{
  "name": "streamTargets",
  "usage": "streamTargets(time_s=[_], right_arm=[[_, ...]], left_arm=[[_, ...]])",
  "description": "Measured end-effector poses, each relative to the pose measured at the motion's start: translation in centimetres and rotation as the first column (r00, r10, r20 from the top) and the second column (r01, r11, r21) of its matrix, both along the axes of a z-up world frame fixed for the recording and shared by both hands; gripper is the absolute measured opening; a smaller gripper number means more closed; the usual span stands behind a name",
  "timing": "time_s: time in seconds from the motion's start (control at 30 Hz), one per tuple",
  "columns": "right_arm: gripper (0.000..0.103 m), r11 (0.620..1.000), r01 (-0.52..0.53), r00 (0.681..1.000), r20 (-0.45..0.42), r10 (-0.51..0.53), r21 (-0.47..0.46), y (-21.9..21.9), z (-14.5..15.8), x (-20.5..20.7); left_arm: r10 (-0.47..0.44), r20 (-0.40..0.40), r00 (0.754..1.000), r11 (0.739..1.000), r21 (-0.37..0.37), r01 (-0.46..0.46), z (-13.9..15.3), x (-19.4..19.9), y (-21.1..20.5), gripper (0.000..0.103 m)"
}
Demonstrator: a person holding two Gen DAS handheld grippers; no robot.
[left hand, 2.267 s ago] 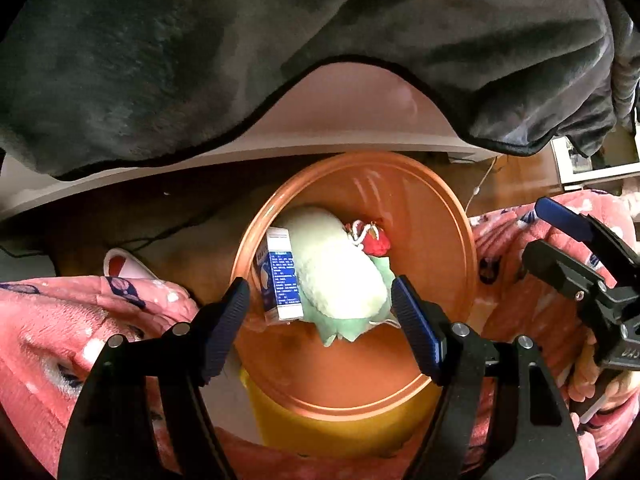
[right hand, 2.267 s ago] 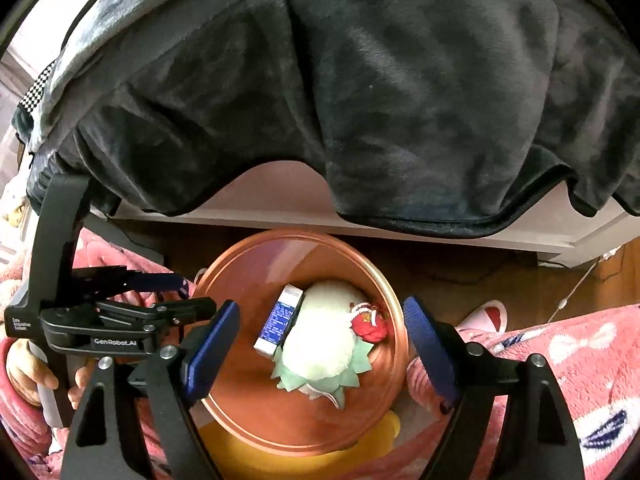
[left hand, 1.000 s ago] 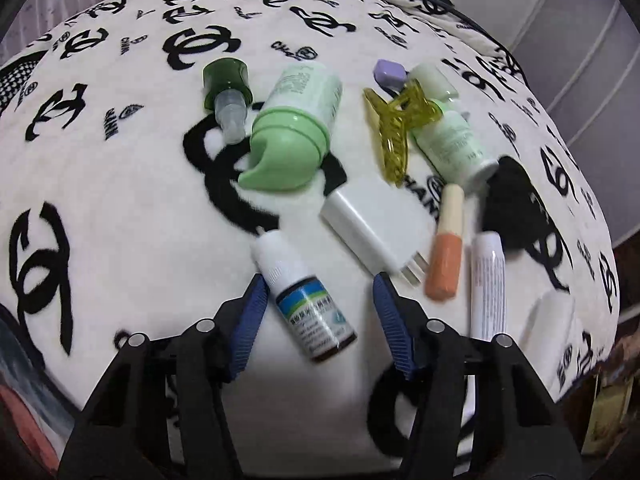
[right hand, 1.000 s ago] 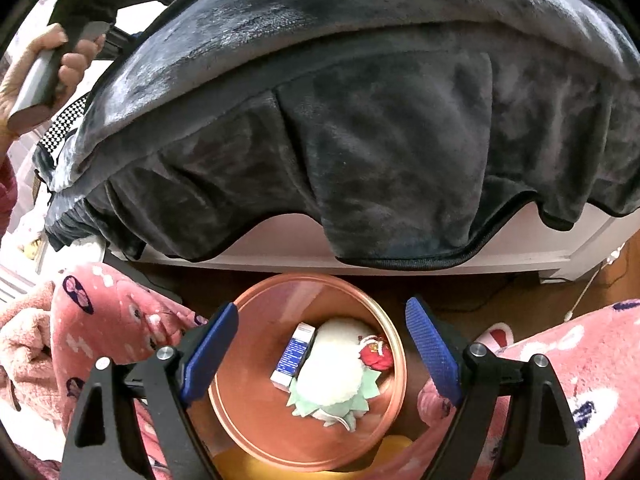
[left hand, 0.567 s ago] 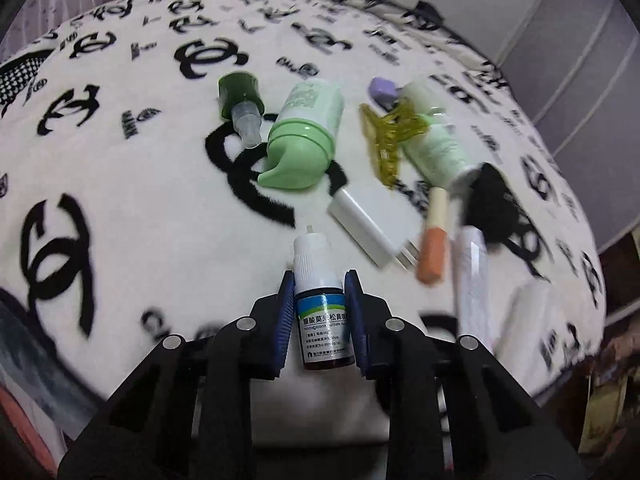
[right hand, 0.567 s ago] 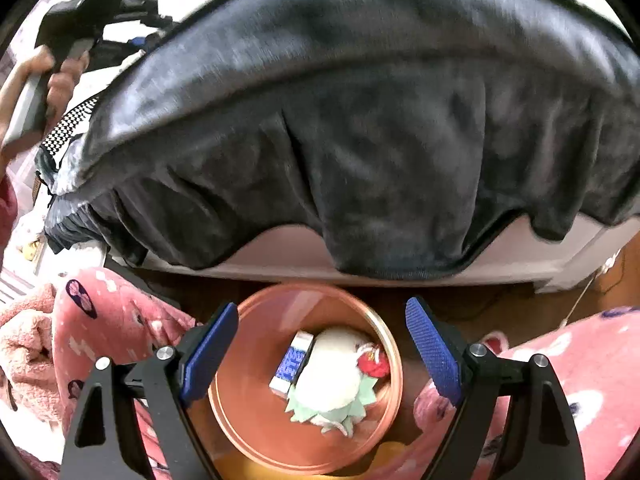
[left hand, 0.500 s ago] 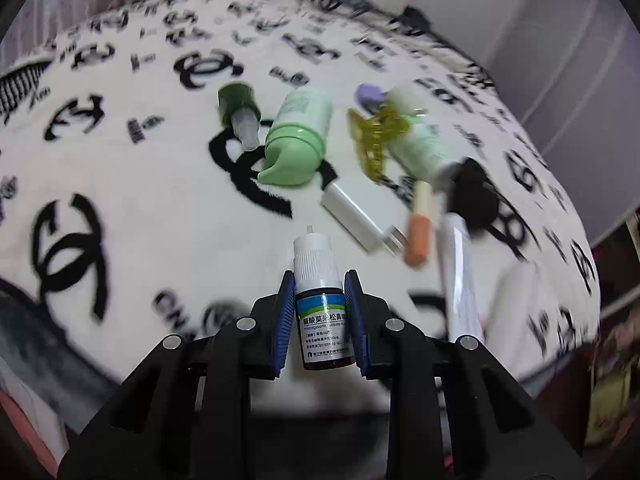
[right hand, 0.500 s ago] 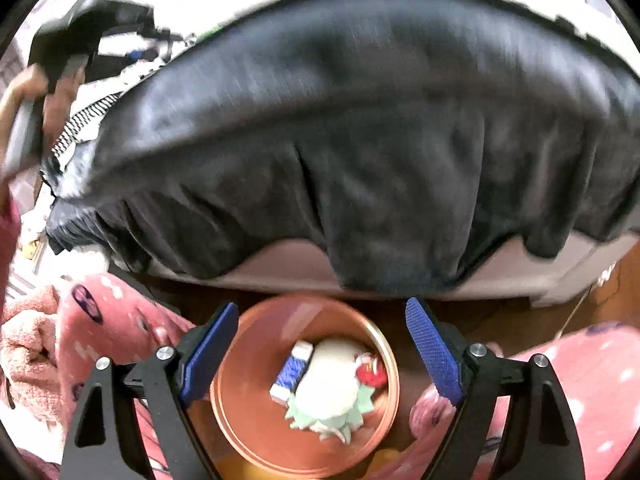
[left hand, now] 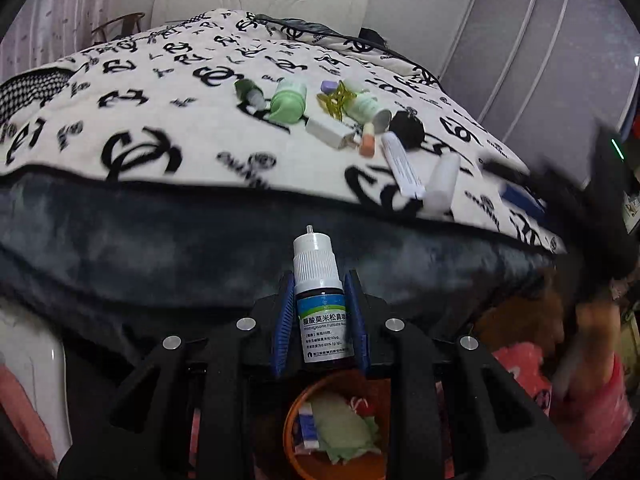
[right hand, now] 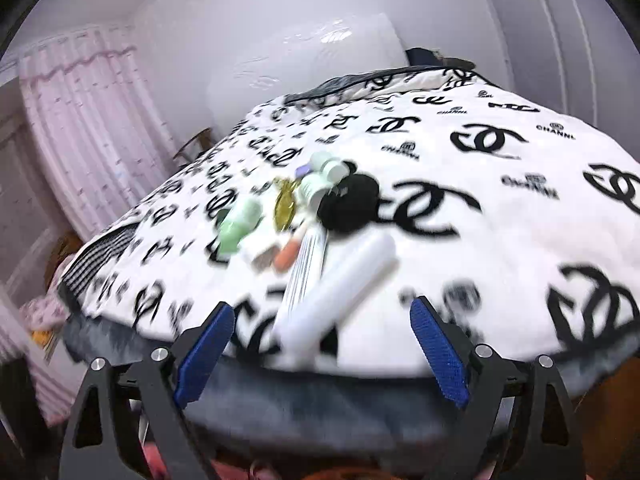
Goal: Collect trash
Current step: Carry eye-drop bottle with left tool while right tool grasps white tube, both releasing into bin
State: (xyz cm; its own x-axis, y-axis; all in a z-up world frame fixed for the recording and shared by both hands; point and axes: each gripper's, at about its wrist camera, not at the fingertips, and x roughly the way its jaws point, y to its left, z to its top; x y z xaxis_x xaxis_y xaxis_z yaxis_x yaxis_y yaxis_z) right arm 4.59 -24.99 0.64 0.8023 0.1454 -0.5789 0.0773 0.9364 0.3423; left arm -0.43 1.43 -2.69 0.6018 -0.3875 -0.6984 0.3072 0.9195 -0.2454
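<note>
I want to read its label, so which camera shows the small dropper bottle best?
The left wrist view: the dropper bottle stands upright and sharp, clamped in the left gripper, label facing the camera. The right wrist view does not show it, only blurred clutter on the blanket ahead of the open right gripper.

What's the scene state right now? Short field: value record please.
left tongs: shut on the small bottle, held upright, cap up
right tongs: open, empty, facing the bed
nearest to right tongs: white tube lying on the blanket
trash bowl: orange, below the left tongs, holds a box and green-white wrappers
still on bed: green bottle, yellow hair clip, black pom-pom, orange stick
image quality: right view blurred
</note>
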Motion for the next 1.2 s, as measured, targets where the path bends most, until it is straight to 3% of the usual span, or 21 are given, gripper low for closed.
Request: streamTargets(time_s=[0.13, 0.23, 0.3, 0.4, 0.63, 0.93, 1.03, 1.2], right_arm=[[0.084, 0.998, 0.053, 0.994, -0.096, -0.056, -0.031, 0.2, -0.9, 4.9], [0.07, 0.992, 0.095, 0.983, -0.15, -0.106, -0.081, 0.7, -2.3, 6.4], [0.05, 0.994, 0.089, 0.977, -0.189, -0.098, -0.058, 0.3, -3.3, 7.0], [0.043, 0.996, 0.083, 0.975, -0.206, -0.087, -0.025, 0.0, -4.1, 6.9], [0.038, 0.998, 0.052, 0.994, -0.099, -0.054, -0.027, -0.3, -0.9, 3.6], [0.037, 0.991, -0.091, 0.995, 0.03, 0.094, -0.096, 0.8, 2.8, -5.0], [0.037, 0.979, -0.156, 0.987, 0.008, 0.158, -0.129, 1.8, 1.8, -7.4], [0.037, 0.96, -0.253, 0.964, -0.118, 0.239, -0.124, 3.2, -3.0, -10.4]], left_arm=[[-0.005, -0.008, 1.0, 1.0, -0.009, 0.005, -0.8, -1.2, 0.7, 0.025], [0.004, -0.011, 1.0, 1.0, -0.011, -0.005, -1.2, -1.4, 1.1, 0.025], [0.009, -0.02, 1.0, 1.0, -0.018, -0.009, -1.5, -1.4, 1.3, 0.025], [0.018, -0.022, 1.0, 1.0, -0.016, -0.018, -1.7, -1.4, 1.6, 0.025], [0.007, -0.017, 1.0, 1.0, -0.012, -0.007, -1.5, -1.7, 1.5, 0.025], [-0.08, -0.018, 0.997, 0.997, 0.012, 0.08, -1.6, -2.8, -0.6, 0.025], [-0.155, -0.053, 0.986, 0.987, 0.02, 0.157, -2.6, -3.3, -1.8, 0.025], [-0.245, -0.191, 0.951, 0.967, 0.027, 0.255, -7.0, -3.6, -3.9, 0.025]])
